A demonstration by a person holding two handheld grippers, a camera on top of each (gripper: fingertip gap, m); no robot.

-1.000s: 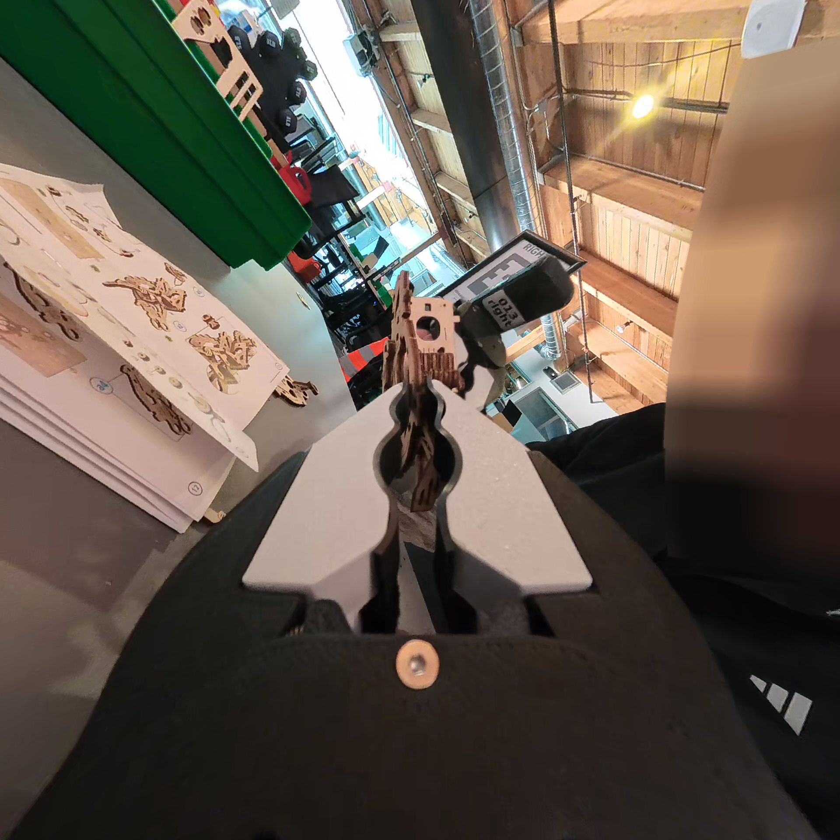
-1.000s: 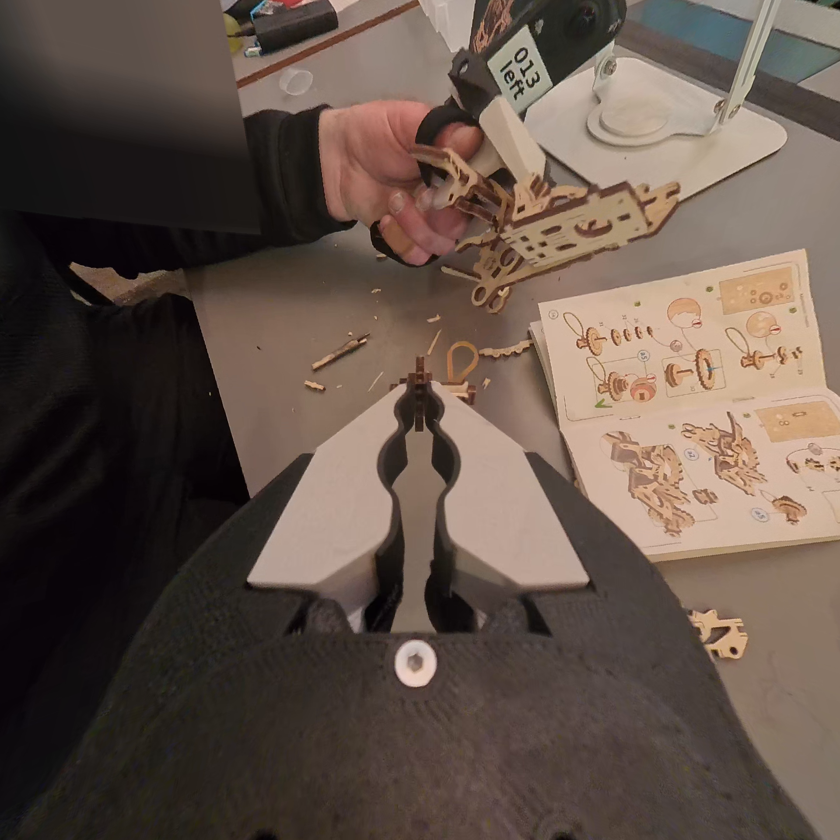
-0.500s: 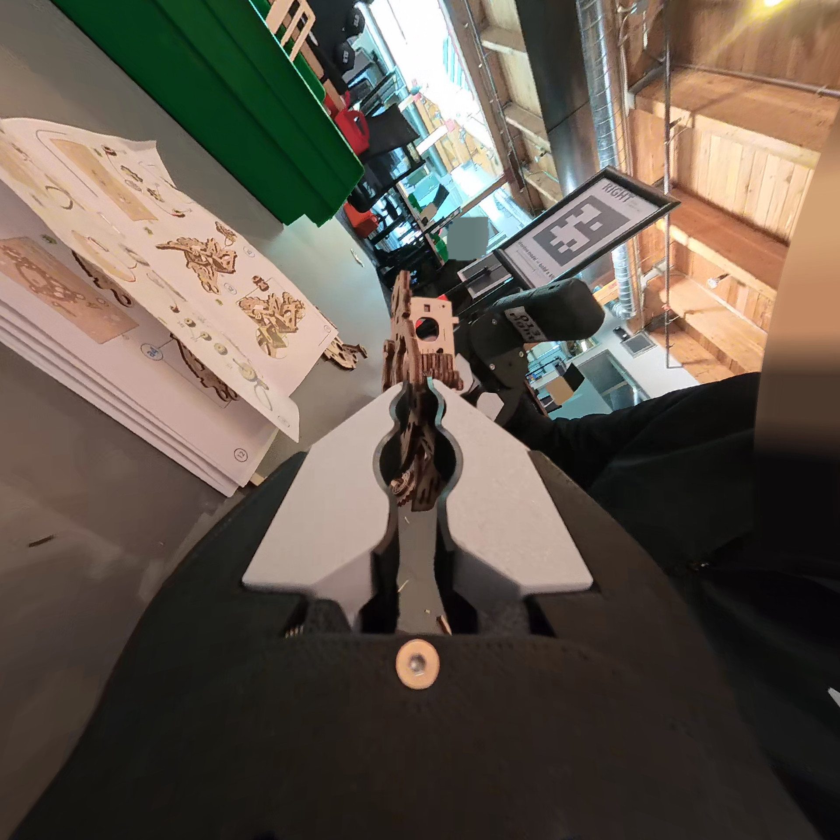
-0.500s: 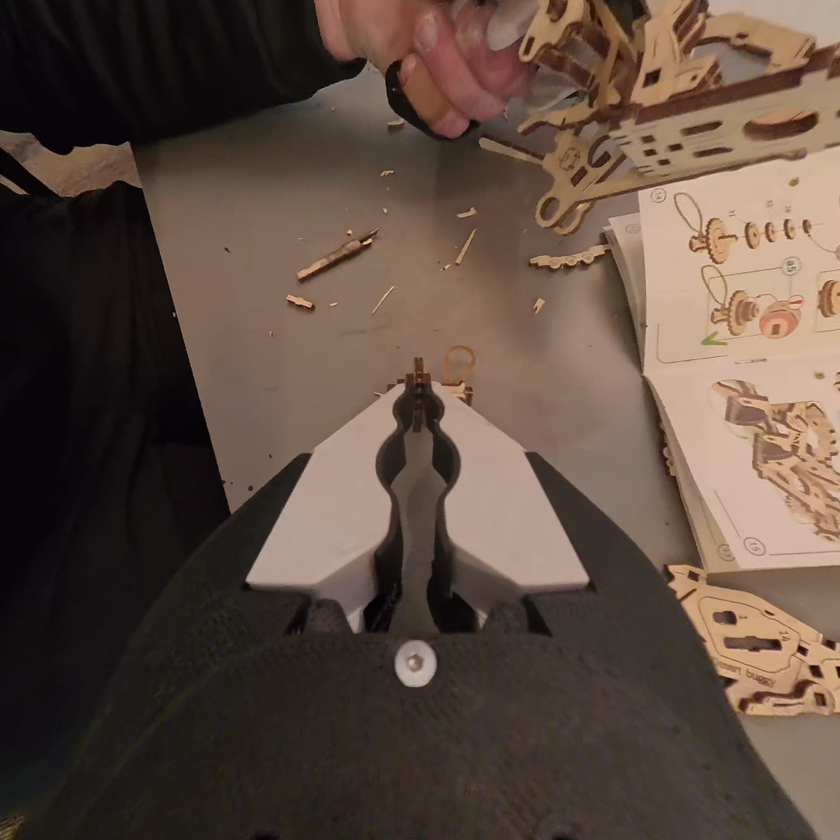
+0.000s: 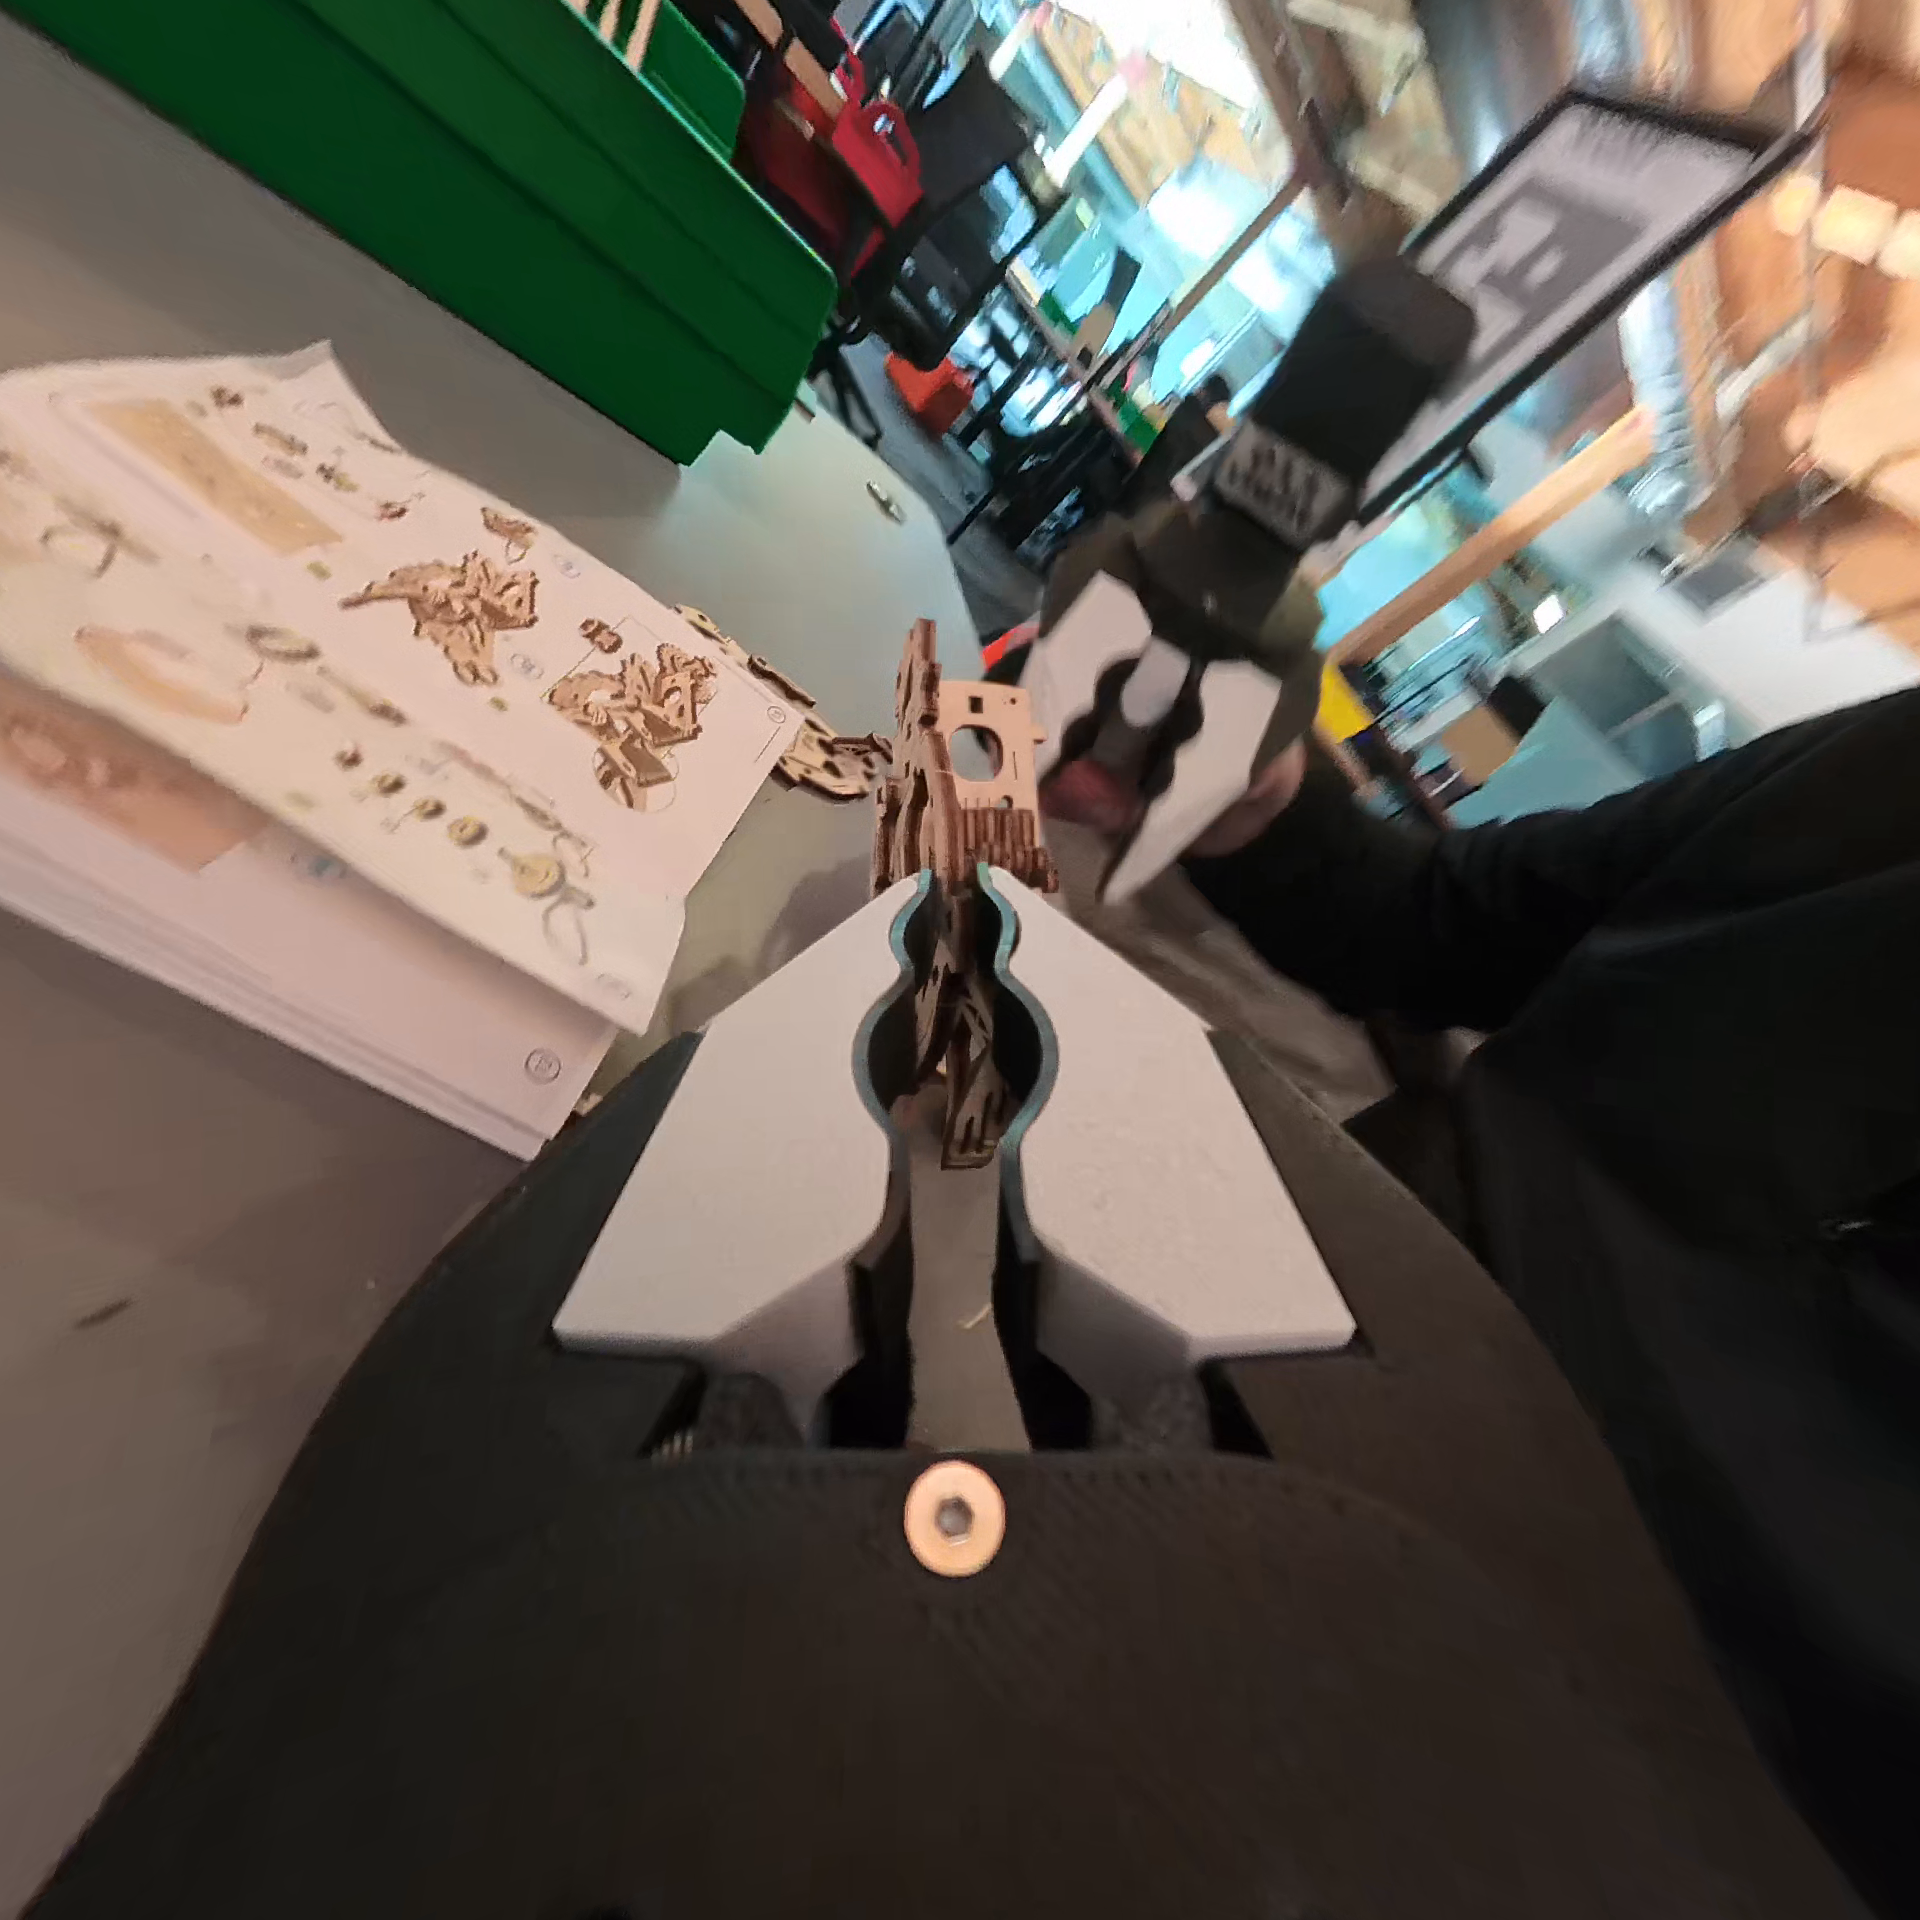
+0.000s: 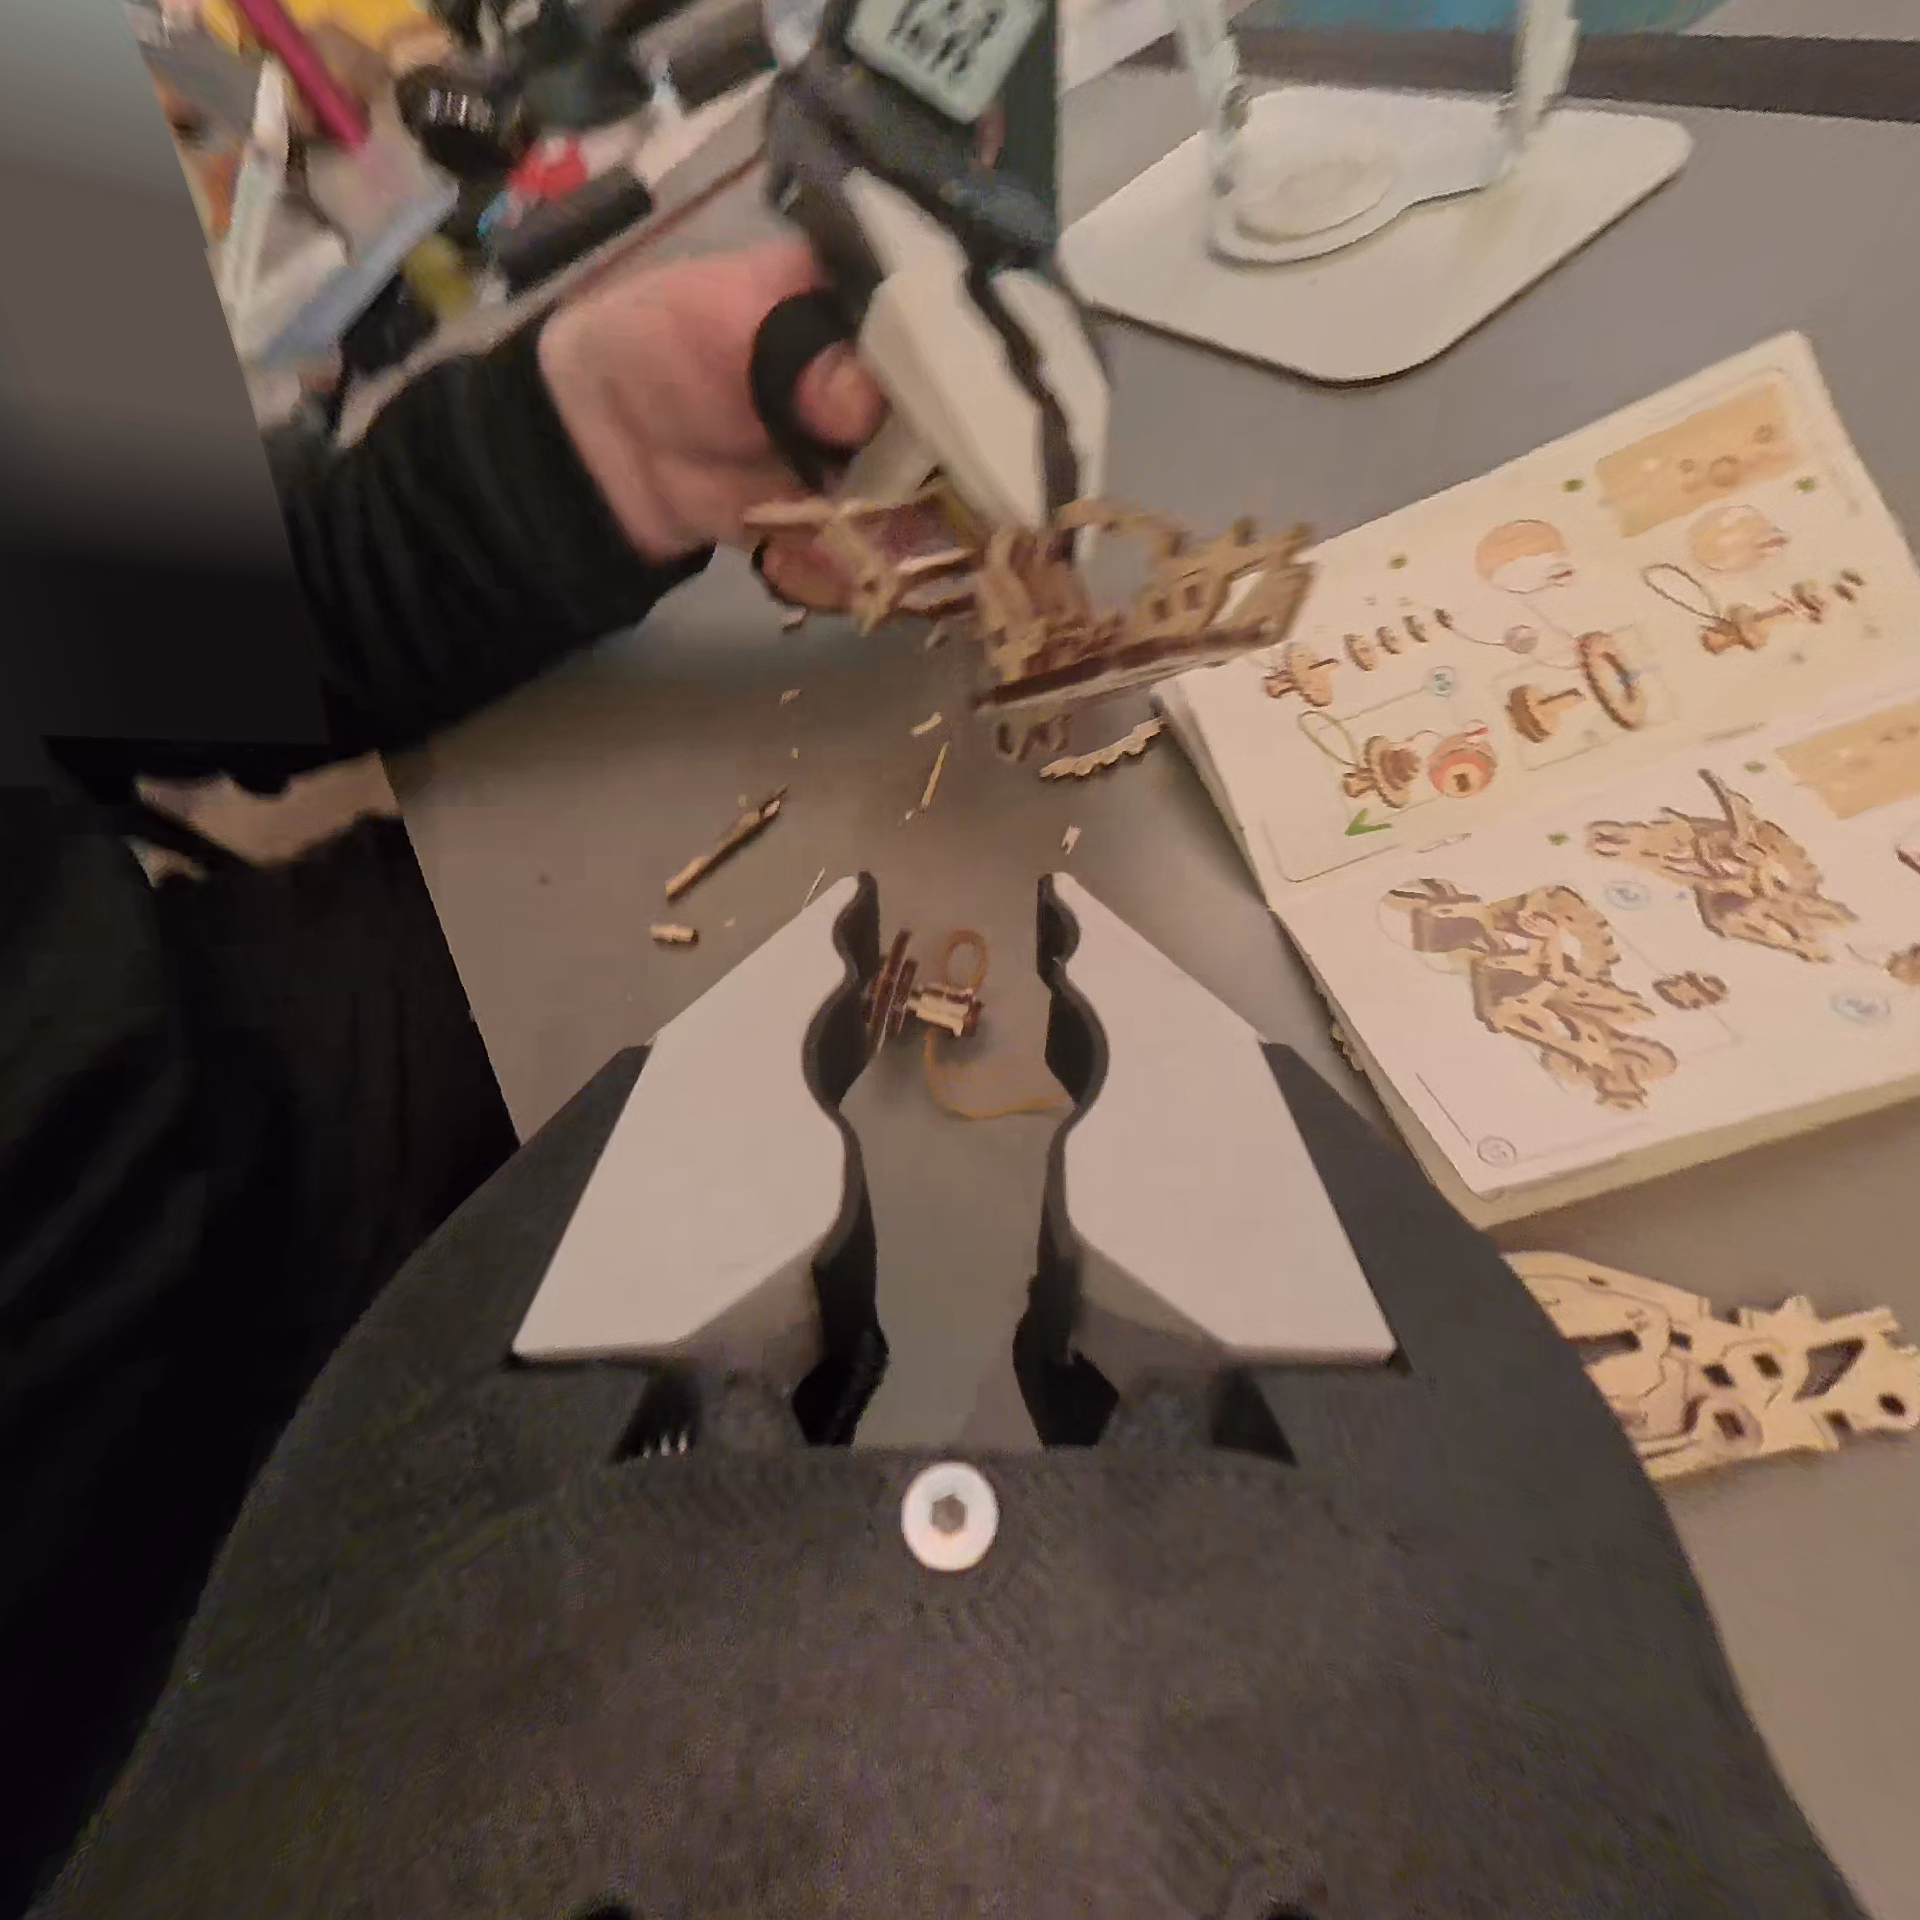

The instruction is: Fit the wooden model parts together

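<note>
My left gripper (image 5: 948, 883) is shut on the wooden model assembly (image 5: 961, 790), a laser-cut frame that sticks up past the fingertips. The right wrist view shows the same gripper (image 6: 1039, 509) held in a hand, with the assembly (image 6: 1091, 613) above the grey table. My right gripper (image 6: 951, 894) is open. Between its fingers a small wooden axle part with a rubber band (image 6: 925, 1003) lies on the table, touching neither finger. The right gripper also shows open in the left wrist view (image 5: 1153, 727).
An open instruction booklet (image 6: 1621, 831) lies to the right on the grey table (image 6: 582, 831). A flat wooden panel (image 6: 1704, 1361) lies at the lower right. Wood splinters (image 6: 727, 842) are scattered ahead. A white stand base (image 6: 1382, 229) and a green bin (image 5: 468, 187) sit farther off. My hands' fingertips stand some 7 cm from each other.
My right gripper has opened and let go of the small axle part, which now lies on the table. The left gripper has swung lower with the assembly still in it.
</note>
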